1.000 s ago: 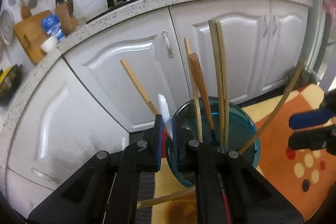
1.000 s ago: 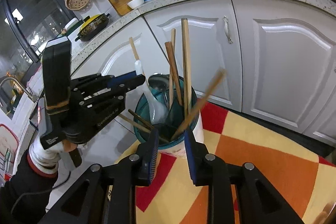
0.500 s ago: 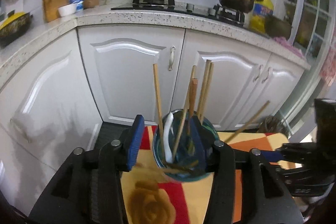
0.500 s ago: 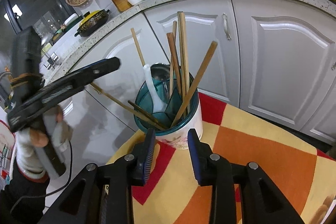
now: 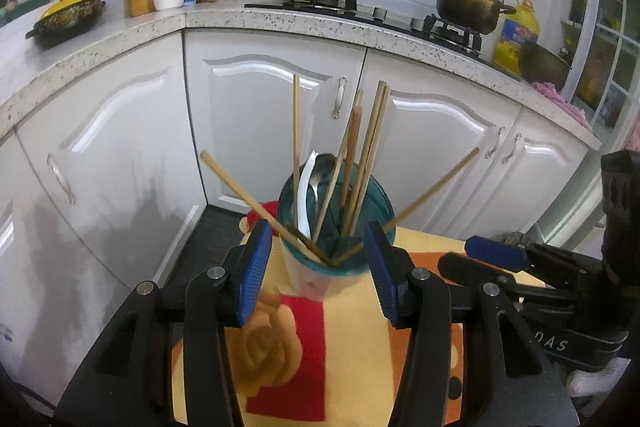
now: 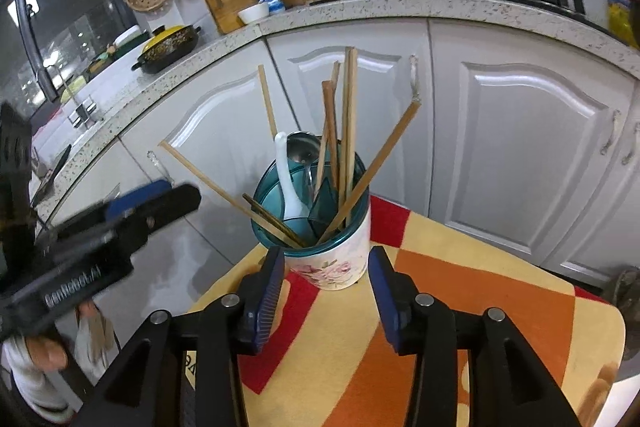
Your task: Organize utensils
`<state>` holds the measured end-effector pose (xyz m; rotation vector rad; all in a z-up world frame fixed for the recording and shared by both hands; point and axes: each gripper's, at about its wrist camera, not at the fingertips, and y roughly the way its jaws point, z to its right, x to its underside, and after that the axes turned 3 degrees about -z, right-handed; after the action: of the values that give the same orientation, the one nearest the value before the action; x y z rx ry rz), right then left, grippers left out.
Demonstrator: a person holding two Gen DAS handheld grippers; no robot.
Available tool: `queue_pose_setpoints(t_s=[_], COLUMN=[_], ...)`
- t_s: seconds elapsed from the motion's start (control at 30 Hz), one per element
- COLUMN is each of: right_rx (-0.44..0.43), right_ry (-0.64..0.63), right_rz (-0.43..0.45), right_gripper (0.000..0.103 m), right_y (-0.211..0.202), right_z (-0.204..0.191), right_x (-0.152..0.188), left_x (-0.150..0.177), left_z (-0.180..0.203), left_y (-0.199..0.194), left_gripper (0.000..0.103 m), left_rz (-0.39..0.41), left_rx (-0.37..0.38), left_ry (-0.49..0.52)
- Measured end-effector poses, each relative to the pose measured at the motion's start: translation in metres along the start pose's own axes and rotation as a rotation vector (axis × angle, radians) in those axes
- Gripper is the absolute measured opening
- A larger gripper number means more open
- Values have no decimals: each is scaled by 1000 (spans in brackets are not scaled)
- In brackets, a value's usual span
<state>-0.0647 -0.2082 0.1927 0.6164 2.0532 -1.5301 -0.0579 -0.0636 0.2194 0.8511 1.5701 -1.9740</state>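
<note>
A teal-rimmed utensil holder (image 5: 320,279) with a floral white body (image 6: 340,267) stands on the patterned tablecloth. It holds several wooden chopsticks (image 6: 348,131), a white spoon (image 6: 288,187) and a metal spoon (image 6: 302,149). One chopstick (image 5: 240,193) leans far out to the left, another (image 5: 436,187) to the right. My left gripper (image 5: 318,255) is open just short of the holder and grips nothing. My right gripper (image 6: 326,267) is also just short of it, jaws opening, pads off the cup. Each gripper shows in the other's view: right gripper (image 5: 472,261), left gripper (image 6: 168,199).
The tablecloth (image 6: 460,287) in orange, yellow and red covers a small table whose far edge lies just behind the holder. White cabinet doors (image 5: 260,115) stand beyond it under a speckled counter (image 6: 400,7) with pans on a stove. A person's hand (image 6: 44,355) holds the left gripper.
The left gripper opened, rolled level and drew back from the holder; a chopstick now leans out to the left. The right gripper's jaws widened and it backed off a little.
</note>
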Motion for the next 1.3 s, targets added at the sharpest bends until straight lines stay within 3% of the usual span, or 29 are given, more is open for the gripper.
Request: queue_pose_setpoints(t_s=[0.5, 0.73, 0.87, 1.3], right_rx=[64, 78, 98, 112], right_ry=[32, 27, 17, -14], right_rz=[33, 44, 53, 65], right_gripper=[43, 44, 51, 51], right_y=[-17, -21, -23, -26], right_z=[-1, -3, -5, -13], right_x=[14, 16, 17, 13], left_x=[15, 20, 21, 23], left_z=[15, 17, 18, 15], left_y=[-18, -20, -23, -25], left_gripper=[47, 47, 47, 47], left_rz=[60, 64, 74, 80], left_rx=[-57, -68, -81, -112], left_ry=[50, 50, 56, 51])
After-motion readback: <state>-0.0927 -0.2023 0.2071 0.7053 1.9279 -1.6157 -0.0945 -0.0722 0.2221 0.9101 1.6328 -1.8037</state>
